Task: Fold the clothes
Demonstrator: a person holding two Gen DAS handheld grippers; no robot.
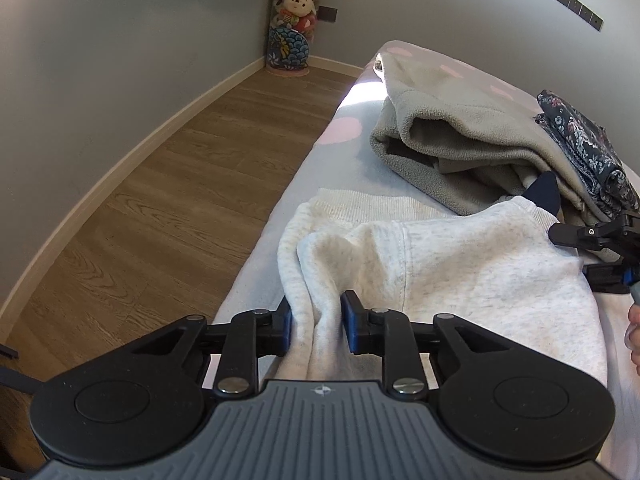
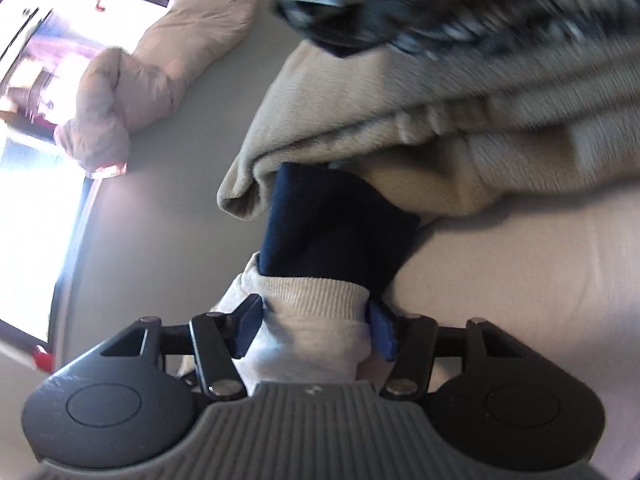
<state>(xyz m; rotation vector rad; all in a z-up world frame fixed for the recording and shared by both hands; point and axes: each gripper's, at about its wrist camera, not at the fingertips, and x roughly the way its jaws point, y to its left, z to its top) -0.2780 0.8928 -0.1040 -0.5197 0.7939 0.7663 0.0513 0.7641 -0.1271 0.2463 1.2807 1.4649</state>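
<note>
- Pale grey sweatshirt (image 1: 460, 264): it lies on the bed (image 1: 352, 160), spread across the near part of the sheet, with a cream ribbed hem on its far side.
- Your left gripper (image 1: 316, 320): the jaws are nearly together and pinch a bunched fold of the sweatshirt at its near edge; the blue pads (image 1: 349, 316) press the cloth from both sides.
- Your right gripper (image 2: 314, 324): the jaws stand about half apart with the sweatshirt's ribbed cuff (image 2: 316, 288) filling the gap and both pads against it; a navy cloth (image 2: 336, 216) shows out of the cuff.
- Beige fleece garment (image 1: 460, 132): it is heaped just beyond the sweatshirt, its edge touching the cuff end.
- Dark floral garment (image 1: 580, 148): it lies on the fleece, on the side away from the sweatshirt's hem.
- Wood floor (image 1: 160, 184): it runs beside the bed on the sweatshirt's hem side, with a column of plush toys (image 1: 294, 12) in the far corner.
- Pink padded garment (image 2: 160, 56): it lies well apart from the sweatshirt, beyond the fleece; the right wrist view is blurred.
</note>
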